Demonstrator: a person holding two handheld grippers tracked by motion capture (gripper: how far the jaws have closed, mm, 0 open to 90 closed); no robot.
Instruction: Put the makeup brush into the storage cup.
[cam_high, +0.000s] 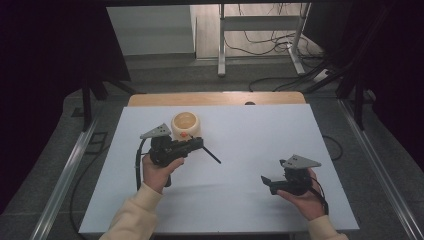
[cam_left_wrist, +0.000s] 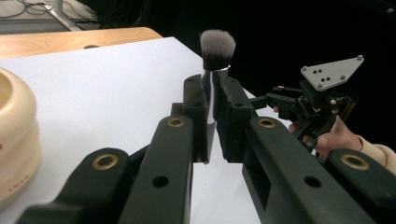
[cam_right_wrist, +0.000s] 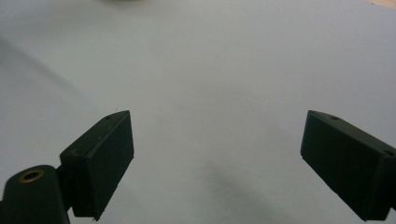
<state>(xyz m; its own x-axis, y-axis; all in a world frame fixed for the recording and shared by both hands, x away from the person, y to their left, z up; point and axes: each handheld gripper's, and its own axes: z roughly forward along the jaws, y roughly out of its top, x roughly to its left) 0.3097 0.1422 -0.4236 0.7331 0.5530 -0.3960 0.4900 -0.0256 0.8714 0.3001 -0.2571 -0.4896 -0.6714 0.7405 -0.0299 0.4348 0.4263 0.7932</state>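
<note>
Left gripper (cam_left_wrist: 211, 121) fingers (cam_left_wrist: 196, 112) clamp brush (cam_left_wrist: 215, 56) handle; bristles above fingertips.

A cream bowl (cam_high: 186, 125) is blocking the upper-left centre of the white table (cam_high: 260, 130); elsewhere, bare surface is lying open.

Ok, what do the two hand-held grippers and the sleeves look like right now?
Both grippers, left and right, are black with two blocky jaws and brass-coloured rivets. Each carries a grey three-cornered plate on top and trails a black cable. The person wears cream sleeves.
</note>
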